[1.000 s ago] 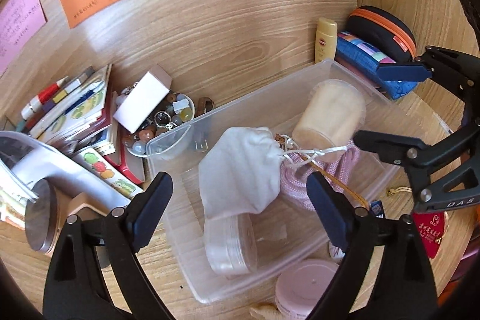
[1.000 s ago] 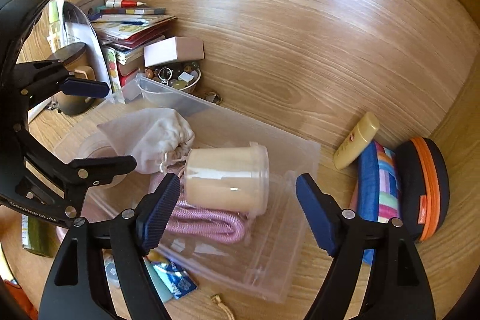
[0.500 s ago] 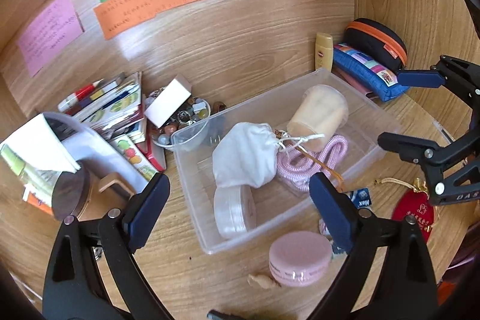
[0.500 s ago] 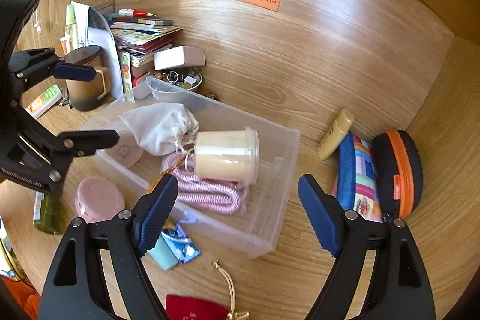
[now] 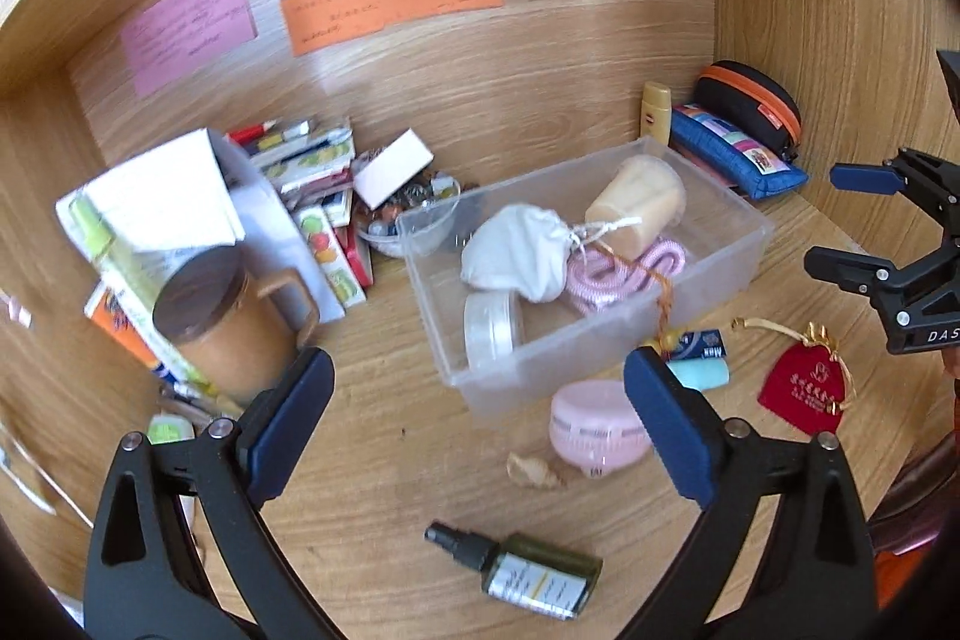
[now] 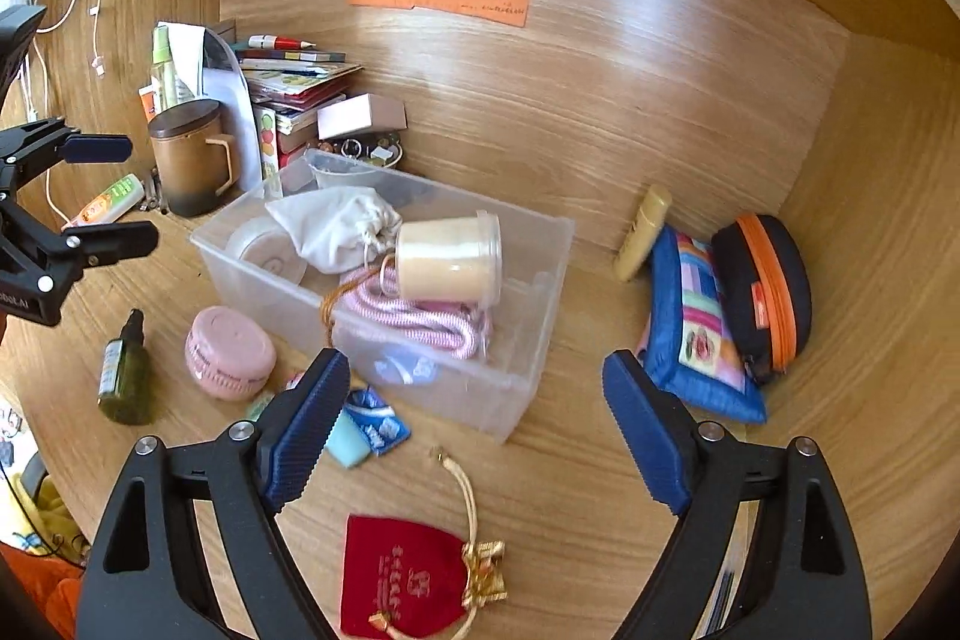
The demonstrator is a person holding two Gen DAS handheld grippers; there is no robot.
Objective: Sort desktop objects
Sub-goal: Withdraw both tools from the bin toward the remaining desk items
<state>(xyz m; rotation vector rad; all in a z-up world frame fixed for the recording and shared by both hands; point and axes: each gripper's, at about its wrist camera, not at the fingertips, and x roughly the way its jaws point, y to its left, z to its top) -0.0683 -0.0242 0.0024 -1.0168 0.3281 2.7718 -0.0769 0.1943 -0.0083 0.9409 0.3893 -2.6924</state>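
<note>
A clear plastic bin (image 5: 714, 292) (image 6: 528, 388) stands mid-desk. In it lie a white drawstring pouch (image 5: 516, 253) (image 6: 336, 229), a cream jar (image 5: 636, 205) (image 6: 447, 259), a pink cord (image 5: 624, 274) (image 6: 414, 319) and a round clear tin (image 5: 489, 331). In front of the bin lie a pink round case (image 5: 594, 427) (image 6: 228, 352), a green spray bottle (image 5: 528, 574) (image 6: 123, 370), a red pouch (image 5: 807, 388) (image 6: 408, 580), a blue packet (image 6: 372, 421) and a shell (image 5: 534, 469). My left gripper (image 5: 477, 430) and right gripper (image 6: 474, 424) are open and empty, held back above the desk front.
A brown lidded mug (image 5: 222, 322), a stack of books (image 5: 312, 172), a bowl of beads (image 5: 408, 220) and a white box (image 5: 393, 166) stand at the left. A yellow tube (image 6: 642, 232), a blue pouch (image 6: 696, 328) and a black-orange case (image 6: 762, 292) lie at the right. Paper notes hang on the back wall.
Both grippers have pulled back and up from the bin, staying open and empty. More of the desk front shows now: the spray bottle, the shell and the red pouch.
</note>
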